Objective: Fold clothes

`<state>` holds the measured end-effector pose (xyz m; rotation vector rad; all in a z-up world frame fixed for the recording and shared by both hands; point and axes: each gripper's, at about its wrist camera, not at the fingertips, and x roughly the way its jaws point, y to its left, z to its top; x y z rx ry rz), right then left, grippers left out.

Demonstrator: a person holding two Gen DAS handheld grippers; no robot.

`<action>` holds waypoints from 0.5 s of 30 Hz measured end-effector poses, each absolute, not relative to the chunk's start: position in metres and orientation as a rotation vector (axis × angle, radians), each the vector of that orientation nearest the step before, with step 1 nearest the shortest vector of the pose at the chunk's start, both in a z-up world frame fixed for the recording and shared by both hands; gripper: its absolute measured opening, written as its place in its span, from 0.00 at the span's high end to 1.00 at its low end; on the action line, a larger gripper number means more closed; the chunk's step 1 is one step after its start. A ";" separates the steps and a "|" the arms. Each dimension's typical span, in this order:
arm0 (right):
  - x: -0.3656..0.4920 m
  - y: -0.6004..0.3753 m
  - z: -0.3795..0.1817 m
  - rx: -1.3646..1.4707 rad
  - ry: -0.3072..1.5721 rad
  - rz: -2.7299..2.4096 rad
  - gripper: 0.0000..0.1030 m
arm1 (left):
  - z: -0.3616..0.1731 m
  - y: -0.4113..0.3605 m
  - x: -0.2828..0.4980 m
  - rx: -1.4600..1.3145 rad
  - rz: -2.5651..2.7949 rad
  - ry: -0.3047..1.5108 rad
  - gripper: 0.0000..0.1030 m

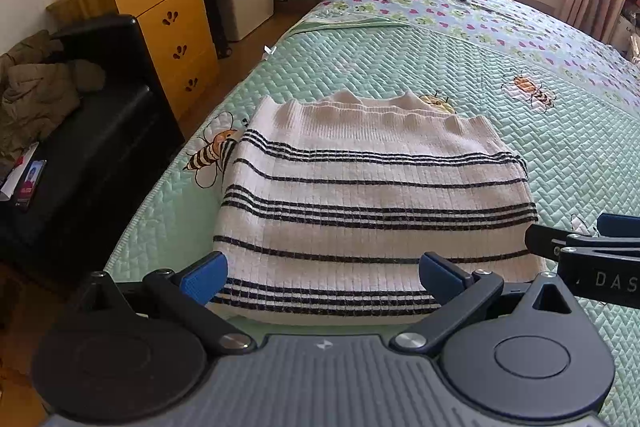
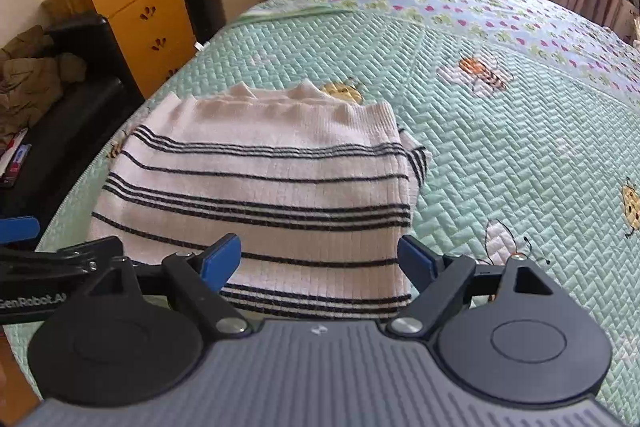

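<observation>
Faintly, gripper bodies read "DAS" and "GenRobot.AI" — beside the striped sweater [image 1: 372, 195].

White, black-striped sweater [image 1: 372, 203] on a mint-green, bee-patterned quilt [image 1: 560, 163].

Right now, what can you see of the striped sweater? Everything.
The striped sweater is a white ribbed knit with dark stripes, single and in groups. It lies folded into a thick rectangular stack on the green quilted bedspread near the bed's left edge, with a wavy ribbed hem at its far end. Both claws hover open over its near edge; neither grips it.
</observation>
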<state>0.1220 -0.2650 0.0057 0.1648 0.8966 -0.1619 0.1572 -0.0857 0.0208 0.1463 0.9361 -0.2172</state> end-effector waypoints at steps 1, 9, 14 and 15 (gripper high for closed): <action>0.122 -0.264 0.007 0.165 0.890 -0.156 0.17 | 0.020 -0.085 0.157 0.150 -0.210 0.935 0.01; 0.123 -0.258 0.008 0.180 0.853 -0.122 0.17 | 0.014 -0.081 0.161 0.155 -0.198 0.938 0.01; 0.124 -0.258 0.006 0.188 0.839 -0.119 0.17 | 0.013 -0.081 0.160 0.177 -0.191 0.910 0.01; 0.124 -0.257 0.006 0.189 0.832 -0.116 0.17 | 0.013 -0.081 0.160 0.183 -0.189 0.905 0.01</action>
